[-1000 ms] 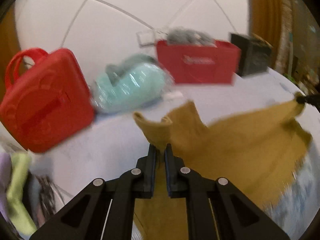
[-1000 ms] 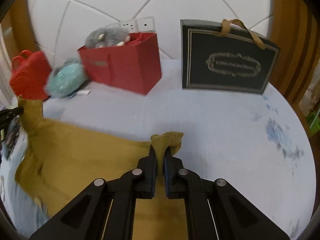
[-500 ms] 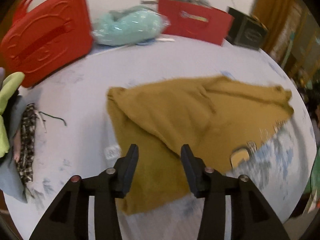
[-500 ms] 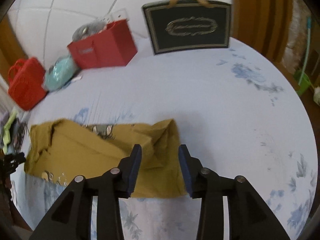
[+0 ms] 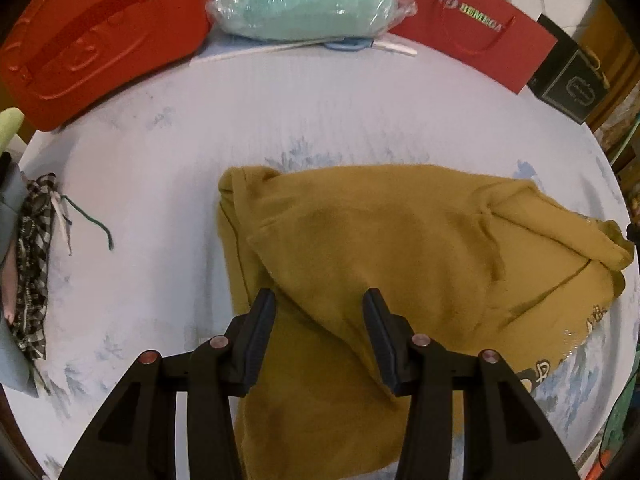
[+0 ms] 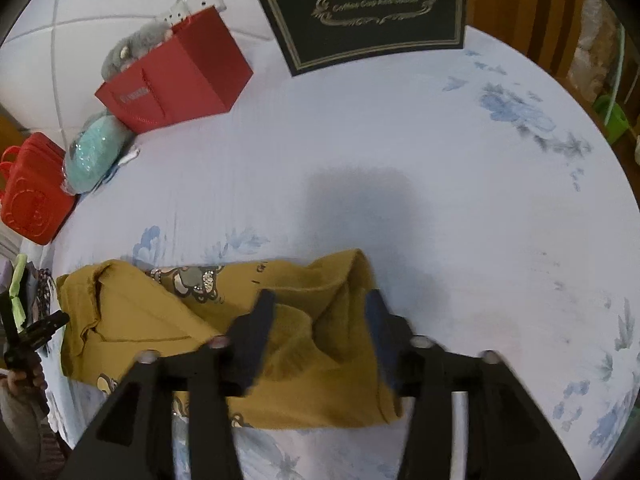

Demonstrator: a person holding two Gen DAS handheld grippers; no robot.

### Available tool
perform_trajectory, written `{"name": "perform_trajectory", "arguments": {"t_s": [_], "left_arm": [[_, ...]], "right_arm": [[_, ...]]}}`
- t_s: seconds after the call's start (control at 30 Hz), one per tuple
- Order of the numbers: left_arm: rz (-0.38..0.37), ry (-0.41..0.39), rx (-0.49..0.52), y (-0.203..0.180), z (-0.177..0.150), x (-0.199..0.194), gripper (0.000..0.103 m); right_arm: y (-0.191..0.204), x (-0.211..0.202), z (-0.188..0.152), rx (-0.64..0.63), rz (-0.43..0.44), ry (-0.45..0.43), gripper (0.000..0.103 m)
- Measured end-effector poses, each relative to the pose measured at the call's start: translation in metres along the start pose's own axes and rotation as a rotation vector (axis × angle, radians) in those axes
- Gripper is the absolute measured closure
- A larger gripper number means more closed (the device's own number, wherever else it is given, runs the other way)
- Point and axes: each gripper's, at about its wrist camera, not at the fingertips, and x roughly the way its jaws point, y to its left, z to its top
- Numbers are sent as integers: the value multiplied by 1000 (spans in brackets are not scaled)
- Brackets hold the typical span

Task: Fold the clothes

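A mustard-yellow garment (image 5: 400,248) lies folded over on the floral sheet (image 5: 160,168); it also shows in the right wrist view (image 6: 160,320), with a cartoon print at its upper edge. My left gripper (image 5: 318,300) is open and empty, hovering over the garment's near left part. My right gripper (image 6: 320,300) is open and empty, hovering over the garment's bunched right end. The left gripper's tip (image 6: 44,328) shows at the left edge of the right wrist view.
At the back stand a red case (image 5: 96,36), a bagged teal item (image 5: 304,0), a red paper bag (image 5: 472,28) and a black gift bag (image 6: 368,12). Other clothes (image 5: 28,264) are heaped at the sheet's left edge.
Both grippers, shut on the garment's corners a second ago, have let go and opened. The garment now lies folded flat on the sheet, and both grippers have drawn back above it.
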Motion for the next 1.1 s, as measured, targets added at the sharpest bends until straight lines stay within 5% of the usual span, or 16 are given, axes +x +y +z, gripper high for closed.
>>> {"name": "perform_trajectory", "arguments": {"t_s": [0.1,0.17,0.23,0.33,0.53,0.6,0.7,0.8,0.9,1.0,1.1], "left_arm": [[-4,24,8,-1,-1,7,64],[19,23,38,-6,-3,8,93],[32,5,61,-10,-2,2,98],[43,-53,44,-6,5,-13,100],[48,-122,25,3,14,-40,100],[45,-98,50,4,6,-34,99],[46,-52,61,6,-8,-24,99],[35,-18,48,11,-19,-19,98],[11,-25,8,17,-22,-25,82],[-13,-38,-3,17,-26,-34,63],[-33,-34,-2,13,-28,-37,62]], "right_arm": [[16,14,2,-72,-38,43,41],[25,32,-1,-128,-105,127,49],[31,46,-5,-184,-165,205,97],[36,36,6,-208,-211,125,97],[44,-60,47,-154,-101,-402,96],[33,-59,48,-113,-130,-369,92],[10,-27,36,-76,-217,-168,87],[-10,-9,11,-29,-226,-60,87],[-22,-13,-2,47,-150,-52,82],[-25,-18,-7,99,-69,-46,61],[-15,-13,-12,88,-46,-21,61]]}}
